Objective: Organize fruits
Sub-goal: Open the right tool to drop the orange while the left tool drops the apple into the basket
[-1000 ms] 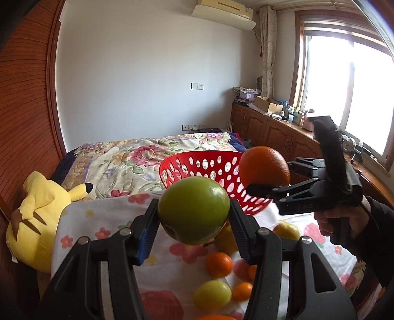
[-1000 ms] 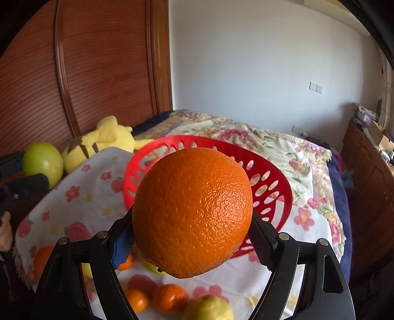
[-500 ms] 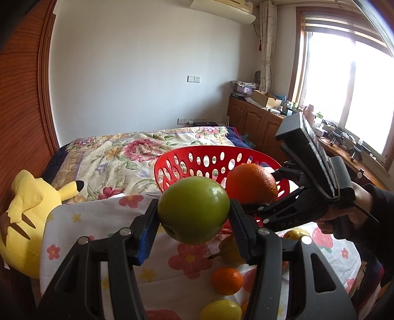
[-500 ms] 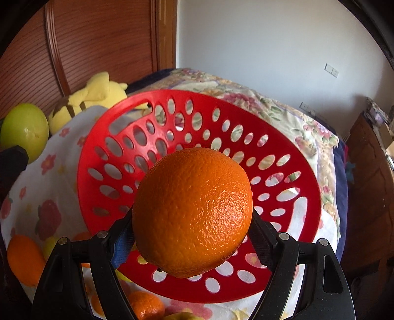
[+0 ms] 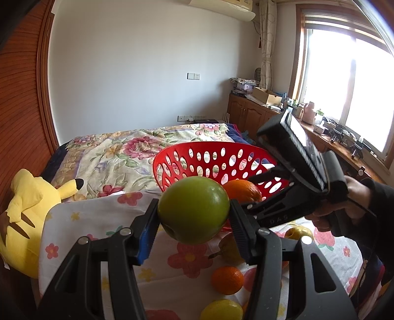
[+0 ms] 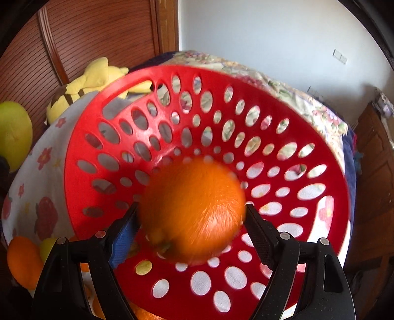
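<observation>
Blurred orange (image 6: pixel 194 209) over red basket (image 6: pixel 98 192)

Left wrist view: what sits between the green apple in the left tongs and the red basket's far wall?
The orange, just behind the green apple, lies inside the red basket, with the right tongs reaching in beside it.

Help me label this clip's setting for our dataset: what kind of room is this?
Most likely a home bedroom: a bed with a floral quilt, a yellow plush toy beside it, and wooden cabinets under a curtained window, with an air conditioner on the wall.
</observation>
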`<state>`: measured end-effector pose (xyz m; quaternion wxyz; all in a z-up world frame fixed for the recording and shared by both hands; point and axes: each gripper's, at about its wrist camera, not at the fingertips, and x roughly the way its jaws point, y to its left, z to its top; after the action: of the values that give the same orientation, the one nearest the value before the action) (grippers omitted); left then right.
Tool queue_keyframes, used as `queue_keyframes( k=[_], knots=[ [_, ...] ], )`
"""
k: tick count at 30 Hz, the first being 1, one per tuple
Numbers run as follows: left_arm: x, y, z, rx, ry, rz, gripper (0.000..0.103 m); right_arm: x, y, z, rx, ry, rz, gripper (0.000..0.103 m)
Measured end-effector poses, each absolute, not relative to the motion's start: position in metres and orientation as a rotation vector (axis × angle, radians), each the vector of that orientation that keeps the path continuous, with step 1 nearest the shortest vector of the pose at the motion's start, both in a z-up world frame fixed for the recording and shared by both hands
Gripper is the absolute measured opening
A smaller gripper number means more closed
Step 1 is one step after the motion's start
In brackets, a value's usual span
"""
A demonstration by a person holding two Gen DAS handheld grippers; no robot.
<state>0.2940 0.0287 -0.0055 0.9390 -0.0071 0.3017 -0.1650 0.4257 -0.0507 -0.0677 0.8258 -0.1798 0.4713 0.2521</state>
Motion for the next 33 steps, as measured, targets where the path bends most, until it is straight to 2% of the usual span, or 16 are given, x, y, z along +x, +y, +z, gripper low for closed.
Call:
queue_keyframes(
  k=[18, 25, 33],
  knots=[
    [0.332, -0.027, -0.022, 0.077, 0.717, -0.383, 0.054, 0.375, -0.102, -0.017, -0.238, 0.782, 0.507, 0.085],
    [0.352, -0.035, -0.041, 0.115, 0.831, -0.345, 0.055, 0.362, -0.117, -0.016, -0.220, 0.764, 0.500, 0.085],
    [0.343, -0.033, -0.030, 0.102, 0.797, -0.352, 0.056, 0.344, -0.126, -0.020, -0.184, 0.757, 0.505, 0.085]
  ],
)
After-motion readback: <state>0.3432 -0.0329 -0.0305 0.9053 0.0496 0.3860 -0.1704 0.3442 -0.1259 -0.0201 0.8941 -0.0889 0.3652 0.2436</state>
